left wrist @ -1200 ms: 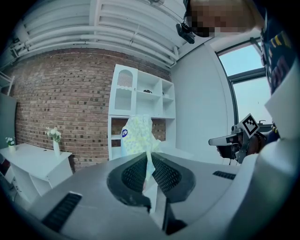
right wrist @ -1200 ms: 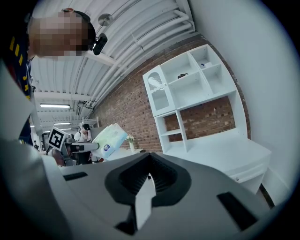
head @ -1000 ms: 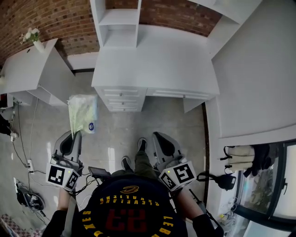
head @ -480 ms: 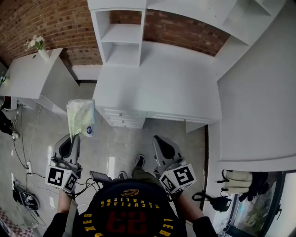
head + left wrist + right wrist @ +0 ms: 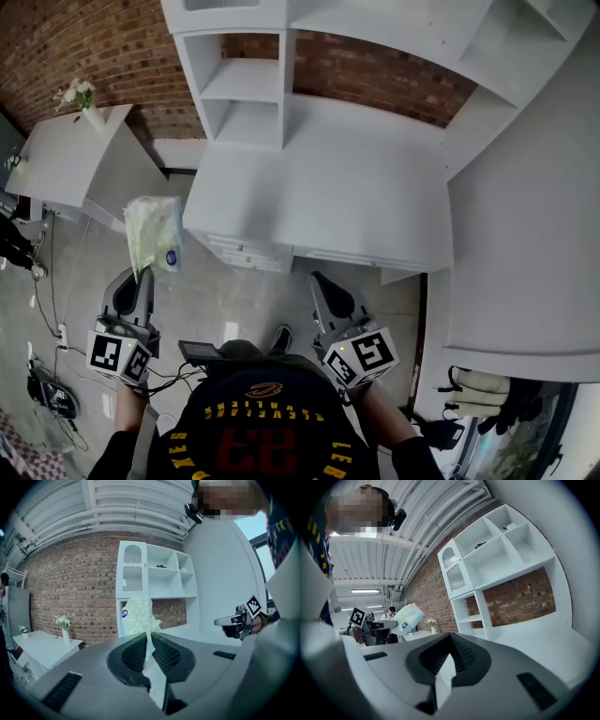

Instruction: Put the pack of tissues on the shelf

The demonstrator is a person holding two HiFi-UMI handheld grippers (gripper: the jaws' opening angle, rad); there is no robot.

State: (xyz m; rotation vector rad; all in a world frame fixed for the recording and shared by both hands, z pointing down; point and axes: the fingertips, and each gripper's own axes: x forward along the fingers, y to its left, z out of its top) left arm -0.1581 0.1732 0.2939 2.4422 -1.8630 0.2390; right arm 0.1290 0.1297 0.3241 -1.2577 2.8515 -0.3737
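Brick wall [image 5: 94,47] and white shelf unit [image 5: 242,89] up top; pack of tissues [image 5: 155,234] at left centre, over the floor [image 5: 216,300].
Its thin wrapper edge is pinched in the left gripper [image 5: 142,274]; the right gripper [image 5: 321,281] is closed on nothing. It looks light, soft and crinkly, likely to swing from that seam; a grip across the body would be steadier. Its print is too small to read.

White desk [image 5: 356,187], shelf unit [image 5: 242,94] standing on its left rear, side table [image 5: 56,159] with flower vase [image 5: 89,111]
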